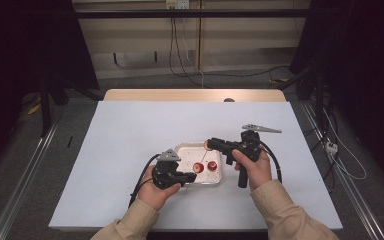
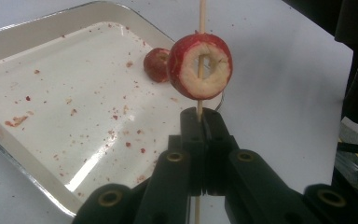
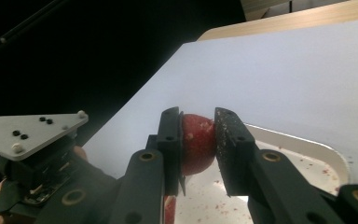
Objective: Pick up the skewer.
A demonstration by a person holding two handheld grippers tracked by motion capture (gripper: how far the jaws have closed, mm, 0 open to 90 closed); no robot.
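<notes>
Two black grippers worked over a shallow white metal tray (image 1: 219,178) on the white table (image 1: 130,130). The left gripper (image 2: 204,122) was clamped on a thin wooden skewer (image 2: 202,14) threaded through a cored red fruit slice (image 2: 200,66); the skewer's top ran out of frame. The right gripper (image 3: 199,140) squeezed a red fruit piece (image 3: 197,142), half hidden by its jaws. Another red piece (image 2: 156,64) lay in the tray.

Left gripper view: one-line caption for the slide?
Left gripper shut on a wooden skewer threaded through a cored red fruit piece, above a crumb-speckled white tray holding another piece.
</notes>
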